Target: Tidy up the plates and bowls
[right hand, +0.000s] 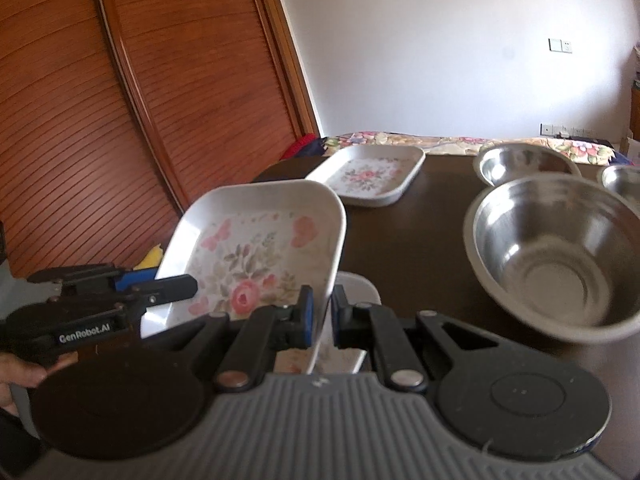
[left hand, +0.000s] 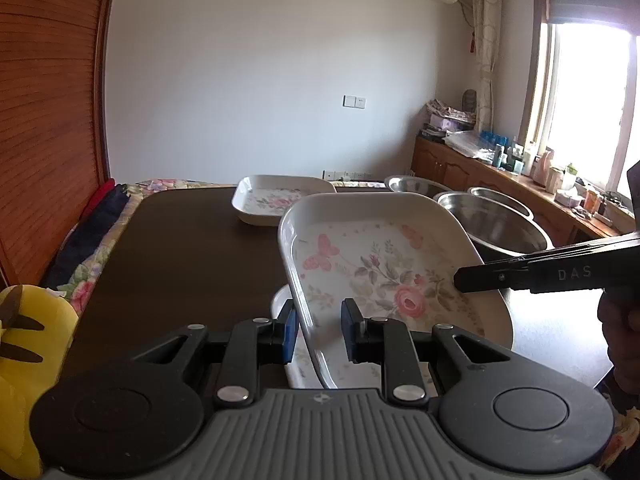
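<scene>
A white rectangular floral plate (left hand: 380, 264) (right hand: 260, 248) is held tilted above the dark table by both grippers. My left gripper (left hand: 318, 330) is shut on its left rim; it also shows in the right wrist view (right hand: 176, 290). My right gripper (right hand: 322, 316) is shut on its right rim; one of its fingers (left hand: 492, 278) reaches over the plate in the left wrist view. Another white plate (right hand: 356, 292) (left hand: 280, 300) lies right under the held one. A third floral plate (left hand: 276, 198) (right hand: 372, 174) sits farther back.
Three steel bowls (right hand: 560, 252) (right hand: 524, 162) (right hand: 624, 182) stand on the right of the dark table (left hand: 180, 260). A yellow object (left hand: 28, 340) lies at the left edge. Wooden slatted doors (right hand: 100, 120) stand on the left. A cluttered cabinet (left hand: 500, 168) is by the window.
</scene>
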Tool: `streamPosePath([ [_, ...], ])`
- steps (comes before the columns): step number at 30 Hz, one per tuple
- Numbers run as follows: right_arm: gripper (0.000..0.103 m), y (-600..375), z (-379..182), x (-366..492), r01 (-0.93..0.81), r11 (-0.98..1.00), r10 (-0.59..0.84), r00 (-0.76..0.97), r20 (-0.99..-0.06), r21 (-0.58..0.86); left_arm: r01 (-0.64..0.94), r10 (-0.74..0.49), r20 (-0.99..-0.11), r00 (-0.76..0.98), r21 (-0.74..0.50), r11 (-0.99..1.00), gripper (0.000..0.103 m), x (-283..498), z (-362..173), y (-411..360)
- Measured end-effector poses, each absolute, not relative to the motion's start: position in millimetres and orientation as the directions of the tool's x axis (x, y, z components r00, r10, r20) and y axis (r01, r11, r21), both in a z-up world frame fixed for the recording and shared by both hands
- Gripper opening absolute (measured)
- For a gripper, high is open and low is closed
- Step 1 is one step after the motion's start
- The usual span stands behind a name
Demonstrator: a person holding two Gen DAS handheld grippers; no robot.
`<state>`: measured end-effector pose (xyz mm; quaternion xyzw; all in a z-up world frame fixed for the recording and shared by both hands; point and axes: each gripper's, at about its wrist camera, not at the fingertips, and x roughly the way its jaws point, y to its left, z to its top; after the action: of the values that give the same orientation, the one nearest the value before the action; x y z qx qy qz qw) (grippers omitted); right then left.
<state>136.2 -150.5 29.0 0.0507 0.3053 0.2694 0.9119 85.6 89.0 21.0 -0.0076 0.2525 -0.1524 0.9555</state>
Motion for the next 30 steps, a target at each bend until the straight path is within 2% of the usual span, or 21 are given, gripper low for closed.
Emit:
streamPosePath([
  [30, 0.012, -146.5, 8.5, 133.6, -0.441, 0.866, 0.491, 0.666, -0.561, 0.235, 0.262, -0.266, -0.538, 0.799, -0.087, 0.961, 0.053, 106.6, 1.3, 89.8],
])
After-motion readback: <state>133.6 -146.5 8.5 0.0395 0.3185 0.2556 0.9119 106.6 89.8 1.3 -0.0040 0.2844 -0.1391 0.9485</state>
